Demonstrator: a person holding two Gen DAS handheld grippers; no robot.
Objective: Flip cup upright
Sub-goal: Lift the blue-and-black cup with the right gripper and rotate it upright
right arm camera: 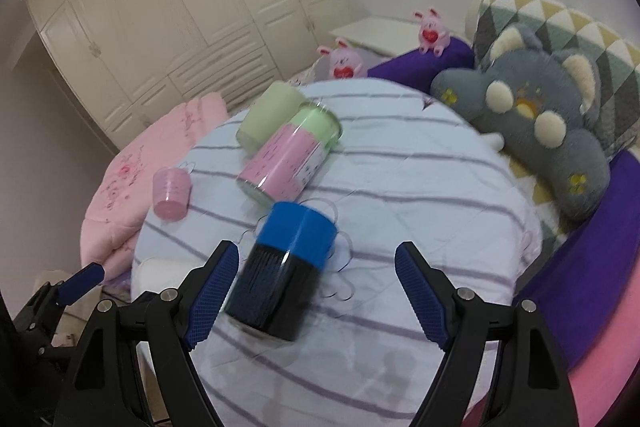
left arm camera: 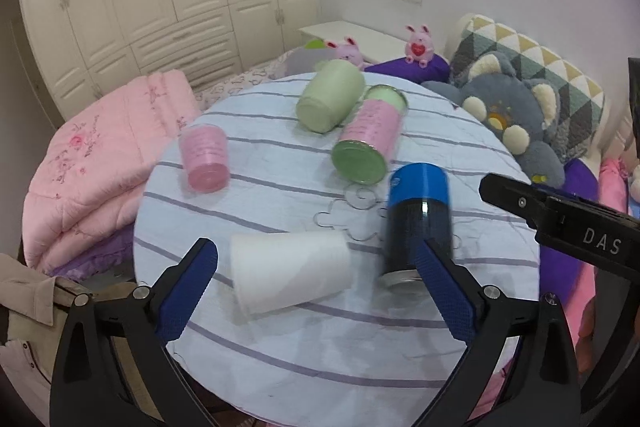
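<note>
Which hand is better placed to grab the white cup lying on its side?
Left. Its open tongs already frame the white cup; the right tongs sit over the blue-black can.

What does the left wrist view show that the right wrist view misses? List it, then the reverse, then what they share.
Only the left view: the whole white cup lying on its side between the open left gripper, and the beige clothing at the table edge.
Only the right view: the open right gripper around the blue-and-black can.
Both: that can, the pink cup, green cup, pink-and-green can, striped table.
</note>
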